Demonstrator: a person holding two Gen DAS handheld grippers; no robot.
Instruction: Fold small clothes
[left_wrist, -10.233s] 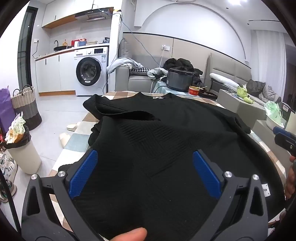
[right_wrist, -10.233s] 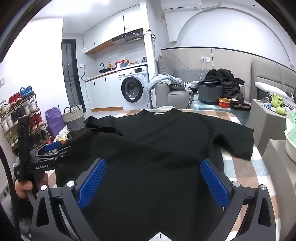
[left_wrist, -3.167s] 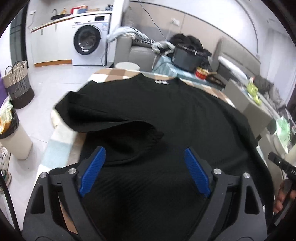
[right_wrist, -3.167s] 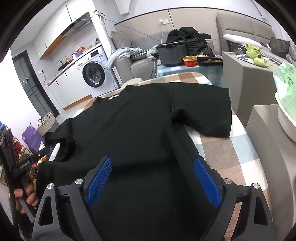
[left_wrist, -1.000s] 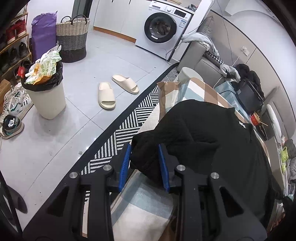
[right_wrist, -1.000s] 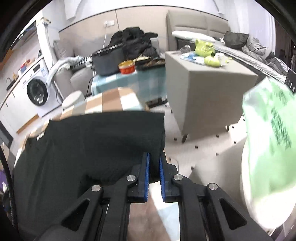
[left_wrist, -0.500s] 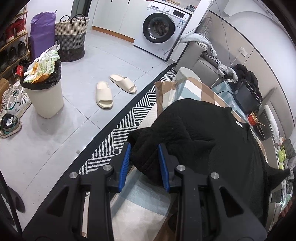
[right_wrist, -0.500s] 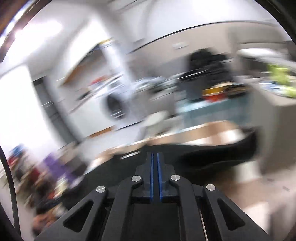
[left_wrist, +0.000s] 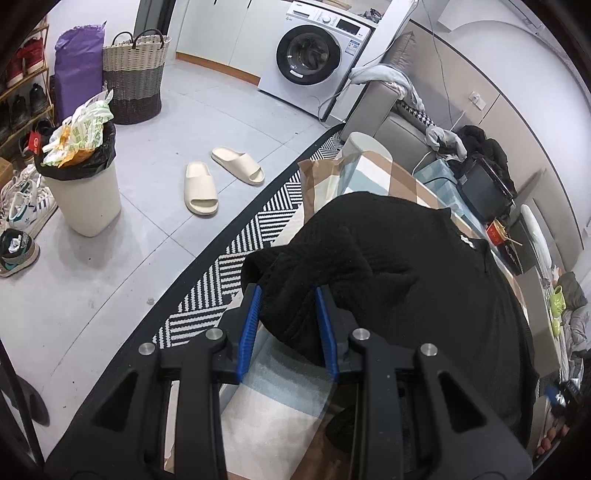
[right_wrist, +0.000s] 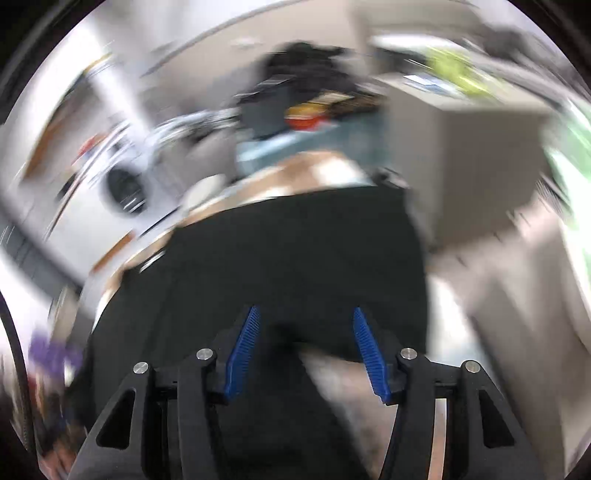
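Note:
A black short-sleeved top (left_wrist: 424, 280) lies on a checked table cover (left_wrist: 354, 173). In the left wrist view my left gripper (left_wrist: 288, 299) is shut on the top's bunched left sleeve, with black cloth filling the gap between the blue pads. The right wrist view is motion-blurred. There the black top (right_wrist: 295, 258) spreads ahead, and my right gripper (right_wrist: 304, 325) stands open over its near edge, jaws well apart with nothing held between them.
Left of the table are a striped rug (left_wrist: 229, 258), two cream slippers (left_wrist: 218, 177), a full bin (left_wrist: 81, 177), a woven basket (left_wrist: 133, 74) and a washing machine (left_wrist: 314, 55). A sofa with clothes (left_wrist: 424, 122) and a dark cooker (left_wrist: 484, 188) stand beyond. A grey block (right_wrist: 461, 140) stands right.
My right gripper has opened and let go of the right sleeve, swinging fast. My left gripper stays shut on the left sleeve, drawing it slightly inward.

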